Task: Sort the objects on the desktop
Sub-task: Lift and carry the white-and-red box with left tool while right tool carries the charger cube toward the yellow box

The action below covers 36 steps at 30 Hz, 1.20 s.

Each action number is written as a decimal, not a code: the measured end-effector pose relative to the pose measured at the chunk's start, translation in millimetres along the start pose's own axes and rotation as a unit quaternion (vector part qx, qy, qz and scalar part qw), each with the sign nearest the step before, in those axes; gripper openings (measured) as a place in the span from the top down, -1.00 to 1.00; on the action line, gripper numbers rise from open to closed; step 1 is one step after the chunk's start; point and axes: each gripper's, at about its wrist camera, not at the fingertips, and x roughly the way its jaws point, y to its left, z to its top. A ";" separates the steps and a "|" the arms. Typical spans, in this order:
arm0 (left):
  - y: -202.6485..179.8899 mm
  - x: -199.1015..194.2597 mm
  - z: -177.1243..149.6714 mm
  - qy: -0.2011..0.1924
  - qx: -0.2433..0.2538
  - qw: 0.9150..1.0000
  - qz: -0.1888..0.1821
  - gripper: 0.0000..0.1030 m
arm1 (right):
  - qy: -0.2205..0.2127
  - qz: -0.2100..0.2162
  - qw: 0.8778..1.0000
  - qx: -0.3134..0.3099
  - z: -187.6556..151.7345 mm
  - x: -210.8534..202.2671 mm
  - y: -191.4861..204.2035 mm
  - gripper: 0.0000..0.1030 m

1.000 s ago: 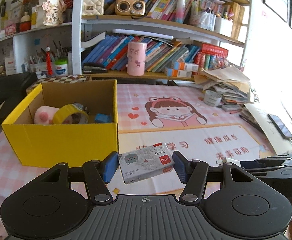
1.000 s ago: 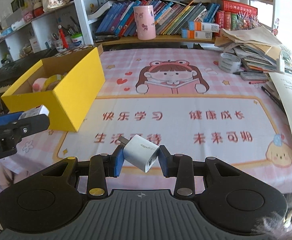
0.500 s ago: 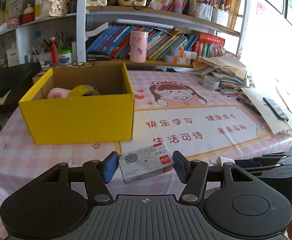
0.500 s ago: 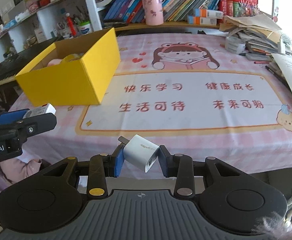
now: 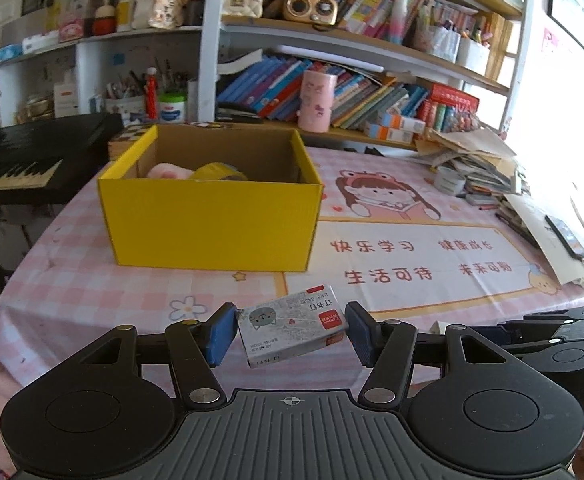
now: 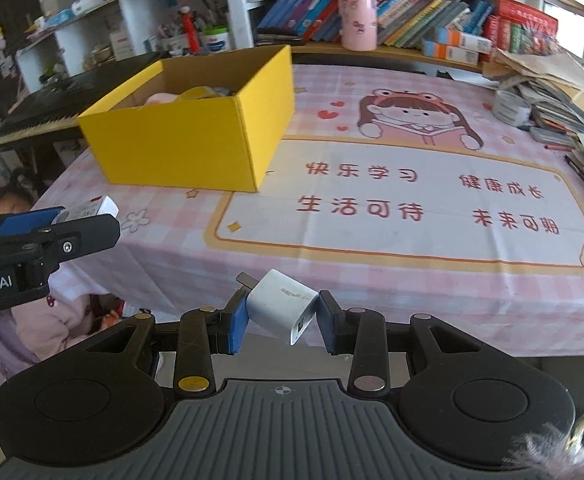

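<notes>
The left gripper clamps a small grey staple box by its ends; the right gripper pinches a tilted white USB charger. Both hang at the table's near edge. Farther back, the yellow cardboard box holds a yellow tape roll on the pink checked tablecloth.

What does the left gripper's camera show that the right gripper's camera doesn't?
Only the left view shows the top of the staple box clamped in the left gripper, and the phone on the papers. Only the right view shows the white charger clamped in the right gripper. Both show the yellow box and the pink cup.
</notes>
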 end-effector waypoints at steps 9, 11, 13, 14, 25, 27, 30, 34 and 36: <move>13.4 -7.2 0.4 -0.015 -0.014 1.000 0.015 -0.14 | 0.003 0.013 0.999 -0.034 5.8 6.4 19.3 0.35; 15.2 -8.4 0.3 -0.019 -0.018 1.000 0.015 -0.14 | 0.003 0.016 0.999 -0.042 7.7 7.7 22.8 0.35; 16.7 -9.8 -0.5 -0.021 -0.022 0.999 0.016 -0.14 | 0.006 0.018 0.999 -0.049 9.4 9.4 26.2 0.35; 17.6 -10.2 -0.8 -0.022 -0.024 0.999 0.017 -0.14 | 0.008 0.020 0.998 -0.053 10.1 10.1 28.0 0.35; 33.7 -18.1 -3.1 -0.032 -0.061 0.996 0.047 -0.14 | 0.011 0.043 0.996 -0.083 21.7 16.4 47.0 0.34; 35.6 -18.3 -1.9 -0.035 -0.064 0.996 0.053 -0.13 | 0.009 0.049 0.995 -0.085 25.5 16.8 50.0 0.34; 38.4 -16.1 2.1 -0.041 -0.064 0.995 0.064 -0.14 | 0.002 0.057 0.994 -0.092 31.8 17.0 53.9 0.34; 46.2 -10.0 14.6 -0.055 -0.072 0.992 0.083 -0.13 | -0.010 0.068 0.993 -0.100 47.9 20.3 54.7 0.34; 49.8 -6.9 23.7 -0.065 -0.075 0.991 0.091 -0.13 | -0.018 0.073 0.992 -0.100 60.0 23.7 53.3 0.34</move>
